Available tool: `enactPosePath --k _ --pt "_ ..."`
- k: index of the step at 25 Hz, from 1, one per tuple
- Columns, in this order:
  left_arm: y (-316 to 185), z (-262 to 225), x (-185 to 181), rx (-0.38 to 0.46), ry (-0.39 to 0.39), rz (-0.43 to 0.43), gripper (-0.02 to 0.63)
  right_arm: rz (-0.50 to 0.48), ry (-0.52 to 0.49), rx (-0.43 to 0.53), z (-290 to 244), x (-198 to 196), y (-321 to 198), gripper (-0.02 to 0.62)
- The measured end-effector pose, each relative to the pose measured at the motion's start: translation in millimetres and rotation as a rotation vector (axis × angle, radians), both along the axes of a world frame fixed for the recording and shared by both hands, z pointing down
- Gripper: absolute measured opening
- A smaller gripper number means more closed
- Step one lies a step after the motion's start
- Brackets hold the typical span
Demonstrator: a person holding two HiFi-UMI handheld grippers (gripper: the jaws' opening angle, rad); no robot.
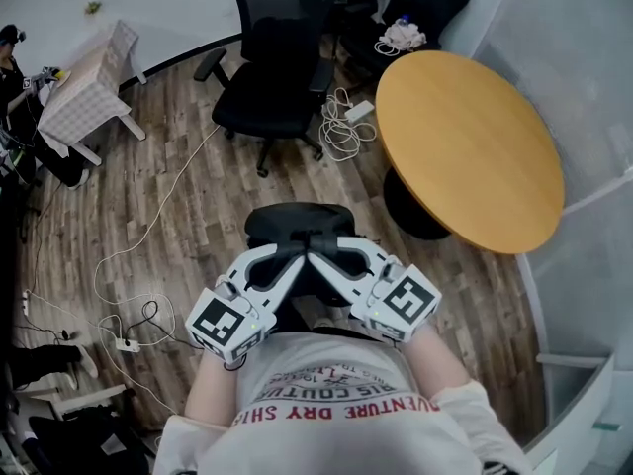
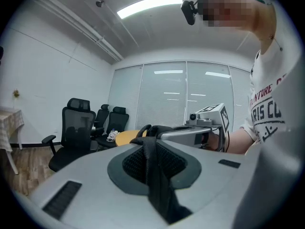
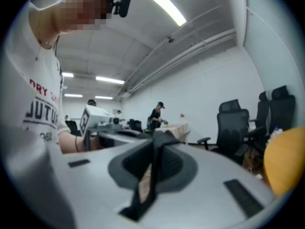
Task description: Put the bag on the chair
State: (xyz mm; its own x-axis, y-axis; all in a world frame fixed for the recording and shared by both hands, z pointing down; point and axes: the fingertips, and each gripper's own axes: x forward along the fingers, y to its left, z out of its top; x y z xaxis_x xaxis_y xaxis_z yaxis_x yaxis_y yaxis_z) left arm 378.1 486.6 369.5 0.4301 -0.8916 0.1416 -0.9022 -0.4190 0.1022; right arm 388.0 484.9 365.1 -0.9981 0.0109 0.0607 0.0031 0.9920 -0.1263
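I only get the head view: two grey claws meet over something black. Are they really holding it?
Observer: Yes. In the left gripper view, the left claw is shut on a flat black strap that runs between its jaws.
Operator: And the other one?
Observer: The right gripper view shows the right claw shut on a strap too, pinched edge-on between its jaws. I cannot tell whether it is the same strap.
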Motion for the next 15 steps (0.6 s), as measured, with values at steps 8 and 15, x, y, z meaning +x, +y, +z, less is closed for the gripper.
enactPosePath --k 8,15 --pt "-33 11 -52 -0.043 0.036 -0.012 0.072 0.012 0.035 0.006 11 -51 -30 0.046" --pt "-86 22 -132 -0.077 0.055 -0.011 0.072 0.013 0.068 -0.038 21 -133 -84 0.046"
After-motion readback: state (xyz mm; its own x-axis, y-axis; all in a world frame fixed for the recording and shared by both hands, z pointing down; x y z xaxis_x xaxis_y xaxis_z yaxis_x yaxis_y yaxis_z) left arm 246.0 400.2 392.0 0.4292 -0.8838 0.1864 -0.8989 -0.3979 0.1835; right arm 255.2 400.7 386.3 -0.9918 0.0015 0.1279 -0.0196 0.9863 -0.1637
